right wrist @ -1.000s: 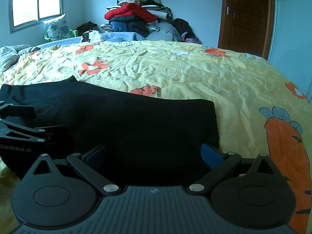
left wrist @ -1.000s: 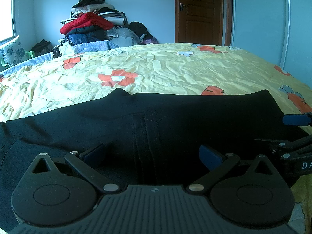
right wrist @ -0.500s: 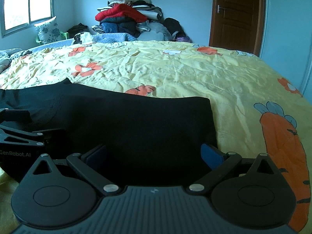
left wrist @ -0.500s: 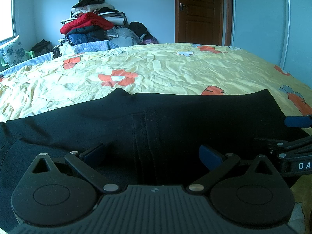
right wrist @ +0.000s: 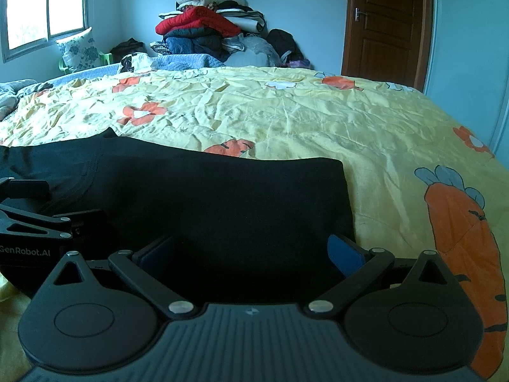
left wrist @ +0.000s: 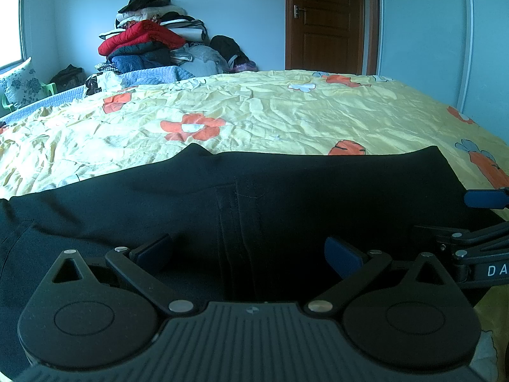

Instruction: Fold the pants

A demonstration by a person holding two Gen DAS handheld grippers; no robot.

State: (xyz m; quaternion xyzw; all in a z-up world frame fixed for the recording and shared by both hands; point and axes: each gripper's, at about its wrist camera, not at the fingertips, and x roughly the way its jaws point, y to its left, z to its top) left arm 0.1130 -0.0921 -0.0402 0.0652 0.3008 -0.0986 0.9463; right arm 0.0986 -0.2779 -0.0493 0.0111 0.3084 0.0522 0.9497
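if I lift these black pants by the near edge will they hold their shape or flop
The pants will probably flop: they lie limp and flat on the bedsheet. Gripped at two points, the middle likely sags. Smooth cloth may slide over the sheet.

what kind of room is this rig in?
A lived-in home bedroom, most likely. Black pants lie on a bed under a yellow flowered sheet, piled clothes and bedding sit against the far wall, and there is a wooden door.
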